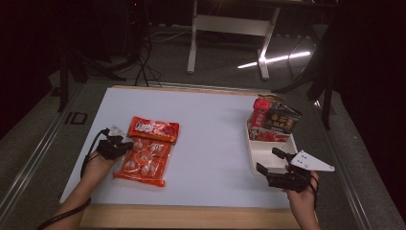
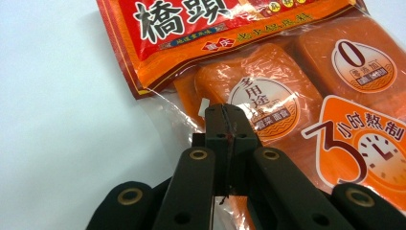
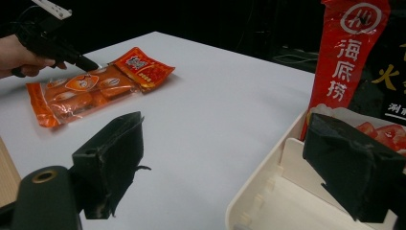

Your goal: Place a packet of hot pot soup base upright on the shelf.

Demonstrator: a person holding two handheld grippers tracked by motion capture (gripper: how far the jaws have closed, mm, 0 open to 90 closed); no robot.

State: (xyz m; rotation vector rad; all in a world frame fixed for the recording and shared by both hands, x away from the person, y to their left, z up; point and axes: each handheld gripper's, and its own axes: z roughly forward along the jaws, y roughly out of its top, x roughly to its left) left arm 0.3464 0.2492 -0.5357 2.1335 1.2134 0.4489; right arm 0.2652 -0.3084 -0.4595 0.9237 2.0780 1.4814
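Observation:
An orange packet of several blocks (image 1: 143, 163) (image 2: 354, 62) (image 3: 76, 93) lies flat at the left of the white table (image 1: 210, 143). A red packet (image 1: 153, 129) (image 2: 215, 28) (image 3: 143, 67) overlaps its far end. My left gripper (image 1: 117, 146) (image 2: 225, 112) (image 3: 88, 63) is shut, its tips at the orange packet's clear left edge; I cannot tell whether they pinch the film. At the right, my right gripper (image 1: 270, 160) (image 3: 225, 139) stands open at the near left corner of a white tray (image 1: 251, 160) (image 3: 268, 158), with nothing between its jaws.
In the tray's far end stand a red packet (image 1: 261, 112) (image 3: 349, 52) and a dark packet (image 1: 282, 120), with a tomato-printed packet (image 1: 273, 136) in front of them. A wooden strip (image 1: 191, 215) runs along the table's near edge. Table legs and cables sit on the floor beyond.

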